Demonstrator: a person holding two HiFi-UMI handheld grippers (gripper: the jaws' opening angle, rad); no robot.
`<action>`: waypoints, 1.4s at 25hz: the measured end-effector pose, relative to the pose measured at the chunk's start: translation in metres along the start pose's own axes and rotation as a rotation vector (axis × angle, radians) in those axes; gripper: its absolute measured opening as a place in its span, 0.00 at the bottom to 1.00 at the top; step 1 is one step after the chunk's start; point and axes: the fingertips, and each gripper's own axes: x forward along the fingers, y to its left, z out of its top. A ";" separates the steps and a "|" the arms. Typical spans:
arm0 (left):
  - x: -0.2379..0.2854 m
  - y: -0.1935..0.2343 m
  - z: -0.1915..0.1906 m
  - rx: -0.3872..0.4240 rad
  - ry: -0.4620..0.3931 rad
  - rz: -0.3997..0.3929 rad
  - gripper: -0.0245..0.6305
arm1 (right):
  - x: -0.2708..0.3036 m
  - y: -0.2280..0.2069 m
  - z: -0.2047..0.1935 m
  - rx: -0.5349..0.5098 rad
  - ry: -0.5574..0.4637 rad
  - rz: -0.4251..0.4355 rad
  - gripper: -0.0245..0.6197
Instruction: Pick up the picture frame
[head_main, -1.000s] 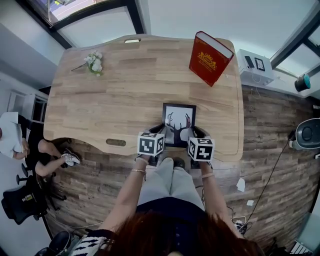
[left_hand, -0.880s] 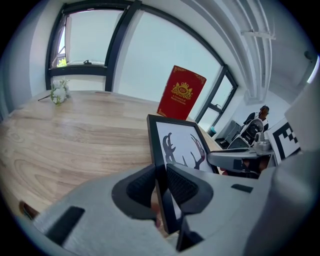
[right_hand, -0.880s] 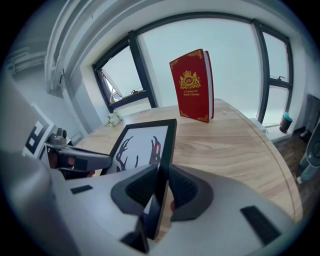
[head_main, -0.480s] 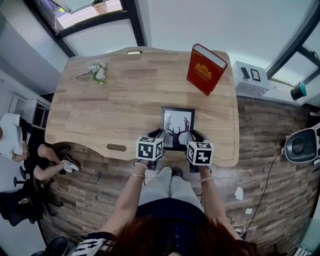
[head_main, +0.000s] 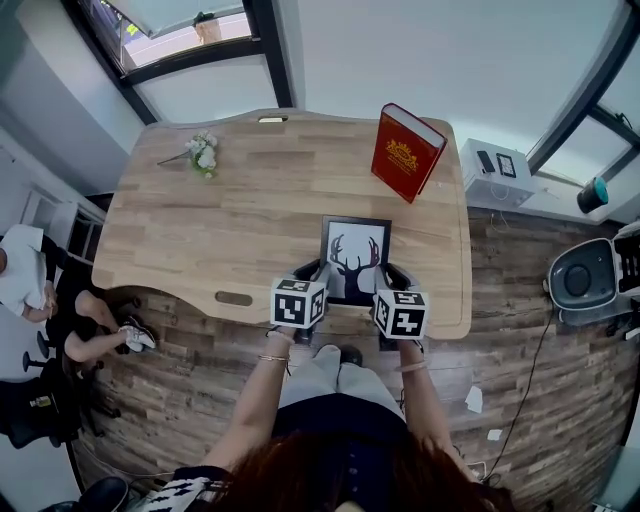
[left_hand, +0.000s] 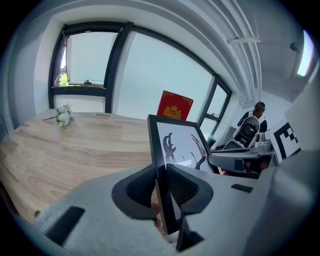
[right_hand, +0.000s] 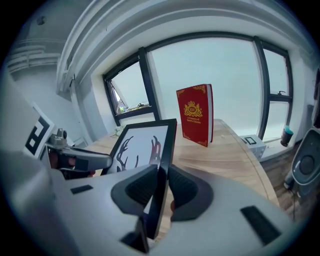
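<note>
Grip on frame (head_main: 356, 258) from both sides, near its lower corners. Left gripper (left_hand: 160, 184) clamped on the left edge, pads (left_hand: 137, 189) pressing front and back of the black border. Right gripper (right_hand: 161, 186) clamped the same way on the right edge. Held over the front part of desk (head_main: 200, 220), tilted with the far edge higher, apparently clear of the wood (not fully sure from the head view). Well apart from the red book (head_main: 405, 152) standing at the far side.

Possible trouble from here, as a judgement only. Thin edge and narrow bite, so easy to slip out of one pair of pads if squeezed too lightly. Then a swing around the other grip, and probably a drop back onto the desk, corner first. Also a risk of twist if raised unevenly, one side faster than the other, with strain on the border. Better to keep both sides level and at equal pace, without pulling apart or pushing together.
</note>
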 end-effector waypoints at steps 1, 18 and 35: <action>-0.003 -0.003 0.003 0.003 -0.009 -0.001 0.16 | -0.004 0.000 0.003 -0.003 -0.009 -0.001 0.15; -0.051 -0.039 0.034 0.060 -0.117 0.026 0.16 | -0.058 0.005 0.034 -0.034 -0.113 0.023 0.15; -0.097 -0.059 0.049 0.077 -0.223 0.070 0.16 | -0.102 0.021 0.055 -0.089 -0.210 0.036 0.15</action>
